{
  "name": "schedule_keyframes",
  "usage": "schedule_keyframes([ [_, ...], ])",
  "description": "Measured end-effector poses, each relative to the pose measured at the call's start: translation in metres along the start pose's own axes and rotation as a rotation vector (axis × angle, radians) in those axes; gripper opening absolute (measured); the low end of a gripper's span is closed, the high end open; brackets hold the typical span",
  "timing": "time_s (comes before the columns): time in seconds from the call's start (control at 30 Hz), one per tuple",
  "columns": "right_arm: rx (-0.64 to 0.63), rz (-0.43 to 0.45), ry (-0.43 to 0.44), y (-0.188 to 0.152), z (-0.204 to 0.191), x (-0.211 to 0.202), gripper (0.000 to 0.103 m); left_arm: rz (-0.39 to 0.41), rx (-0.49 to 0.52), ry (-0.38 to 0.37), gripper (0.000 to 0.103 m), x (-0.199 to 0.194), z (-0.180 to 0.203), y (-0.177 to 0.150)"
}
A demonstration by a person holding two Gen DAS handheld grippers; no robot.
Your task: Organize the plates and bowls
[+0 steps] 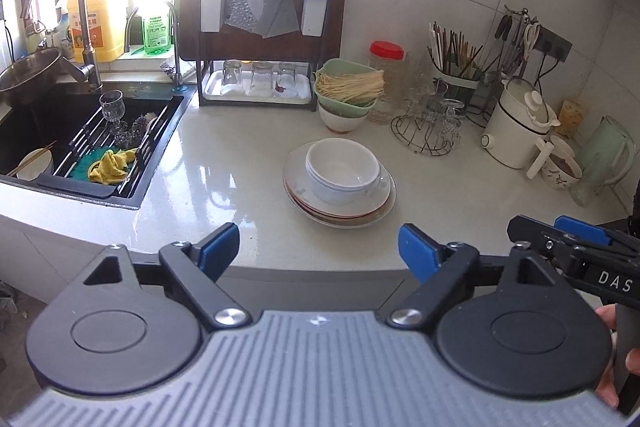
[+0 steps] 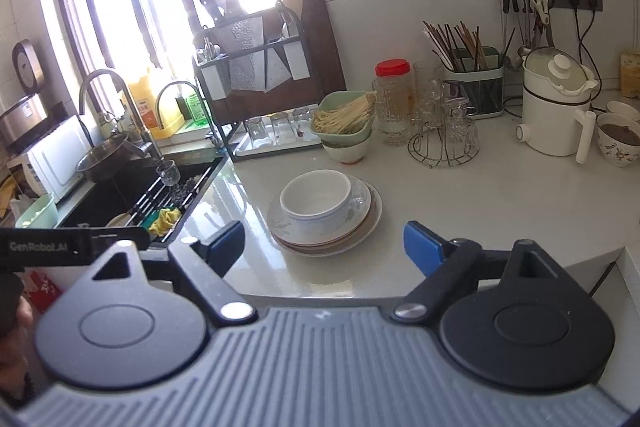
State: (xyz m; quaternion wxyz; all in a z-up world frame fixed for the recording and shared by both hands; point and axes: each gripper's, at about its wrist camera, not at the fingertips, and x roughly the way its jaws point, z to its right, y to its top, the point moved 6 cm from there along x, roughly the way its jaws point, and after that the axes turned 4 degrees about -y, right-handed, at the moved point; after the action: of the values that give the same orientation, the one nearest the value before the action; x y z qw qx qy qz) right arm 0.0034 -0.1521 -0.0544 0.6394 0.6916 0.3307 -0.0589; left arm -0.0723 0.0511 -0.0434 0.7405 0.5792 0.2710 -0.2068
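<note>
A stack of plates (image 1: 376,205) sits on the pale counter, with stacked white bowls (image 1: 342,171) nested on top. The same plates (image 2: 364,223) and bowls (image 2: 316,201) show in the right wrist view. My left gripper (image 1: 320,253) is open and empty, held back over the counter's front edge, short of the stack. My right gripper (image 2: 324,247) is open and empty, also near the front edge just before the stack; it shows at the right edge of the left wrist view (image 1: 560,233). Another bowl (image 1: 34,163) with chopsticks lies in the sink.
A black sink (image 1: 160,147) with a drain rack, a wine glass and a yellow cloth is at left. Behind the stack stand a green basket of noodles (image 1: 348,85) on a bowl, a glass rack (image 1: 432,123), a white kettle (image 1: 520,125), a chopstick holder and a knife rack (image 1: 264,27).
</note>
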Motion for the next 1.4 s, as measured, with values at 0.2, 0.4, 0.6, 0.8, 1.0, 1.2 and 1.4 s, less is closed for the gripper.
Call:
schedule_keyframes([
  [0.2,-0.015,-0.011,0.009,-0.002,-0.005,0.001,0.088,-0.009,-0.008,0.000,0.097,0.003,-0.004,0.000],
  [0.4,-0.037,-0.005,0.013,-0.001,-0.011,-0.001,0.090,-0.010,-0.016,0.013,0.099,0.002,-0.007,0.000],
  [0.6,-0.033,-0.010,0.014,-0.002,-0.015,-0.001,0.090,0.005,-0.052,0.006,0.099,-0.005,-0.009,0.004],
  [0.8,-0.038,-0.015,0.001,-0.004,-0.015,-0.001,0.090,-0.005,-0.037,0.005,0.099,-0.003,-0.007,0.006],
  [1.0,-0.037,-0.010,-0.009,-0.001,-0.015,-0.001,0.090,-0.008,-0.038,0.001,0.099,-0.006,-0.006,0.007],
  [1.2,-0.027,-0.022,0.003,-0.003,-0.017,0.003,0.090,-0.012,-0.022,0.014,0.099,-0.005,-0.006,0.008],
  [1.4,-0.017,-0.040,-0.002,-0.008,-0.018,0.006,0.090,-0.026,-0.020,0.016,0.099,-0.001,-0.007,0.005],
])
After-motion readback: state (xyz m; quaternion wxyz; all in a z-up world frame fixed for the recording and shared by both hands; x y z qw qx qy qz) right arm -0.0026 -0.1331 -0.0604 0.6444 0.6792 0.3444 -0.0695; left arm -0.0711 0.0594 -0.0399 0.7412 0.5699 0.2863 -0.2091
